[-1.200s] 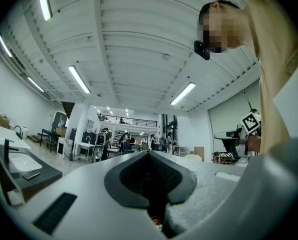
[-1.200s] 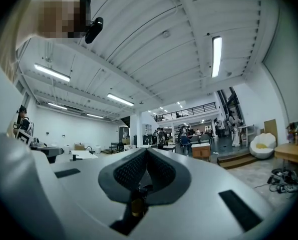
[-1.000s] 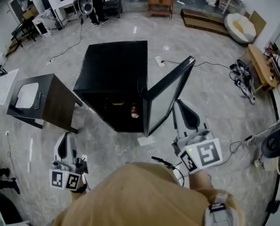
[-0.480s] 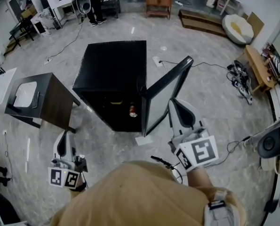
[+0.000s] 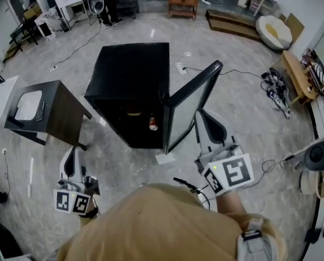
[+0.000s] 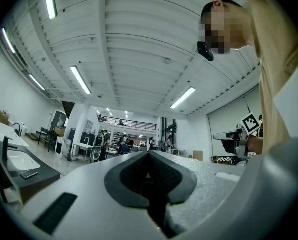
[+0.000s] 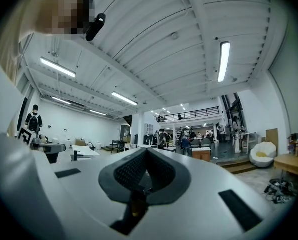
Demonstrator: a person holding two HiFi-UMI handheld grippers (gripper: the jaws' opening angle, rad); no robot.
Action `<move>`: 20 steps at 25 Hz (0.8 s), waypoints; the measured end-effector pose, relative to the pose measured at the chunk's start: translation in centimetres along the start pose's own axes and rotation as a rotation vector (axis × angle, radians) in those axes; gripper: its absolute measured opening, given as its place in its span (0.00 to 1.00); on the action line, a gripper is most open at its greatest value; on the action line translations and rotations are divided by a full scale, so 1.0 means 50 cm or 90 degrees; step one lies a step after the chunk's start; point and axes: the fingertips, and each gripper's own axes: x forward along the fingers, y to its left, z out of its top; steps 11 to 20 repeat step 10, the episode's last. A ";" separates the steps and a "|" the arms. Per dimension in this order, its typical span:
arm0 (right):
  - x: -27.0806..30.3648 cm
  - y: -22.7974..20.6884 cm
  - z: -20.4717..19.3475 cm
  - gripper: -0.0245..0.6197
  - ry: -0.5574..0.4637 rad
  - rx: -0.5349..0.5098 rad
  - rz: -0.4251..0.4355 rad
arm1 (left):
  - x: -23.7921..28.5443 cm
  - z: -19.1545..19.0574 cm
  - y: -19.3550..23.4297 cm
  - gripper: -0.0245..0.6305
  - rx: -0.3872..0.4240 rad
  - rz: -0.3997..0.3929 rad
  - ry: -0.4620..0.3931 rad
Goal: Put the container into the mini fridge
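While the fridge (image 5: 130,75) stands at 12 o'clock with its door (image 5: 191,103) swung wide toward 2 o'clock, what looks like the container (image 5: 153,123), small and red-banded, sits inside at the opening's 3 o'clock edge, so shutting the door seems the step left. The left gripper (image 5: 70,156) and right gripper (image 5: 201,117) both have jaws clenched on nothing. A hard shove from the right gripper, near the door, could slam it and topple the container; a glancing push could slip off the door's edge.
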 end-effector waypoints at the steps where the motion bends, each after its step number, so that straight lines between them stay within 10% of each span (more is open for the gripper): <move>1: -0.004 0.001 0.001 0.04 -0.001 0.001 -0.002 | -0.003 0.003 -0.001 0.04 0.001 -0.001 -0.001; 20: -0.023 0.018 0.008 0.04 -0.011 0.003 -0.007 | -0.032 0.009 0.007 0.04 -0.001 0.011 -0.004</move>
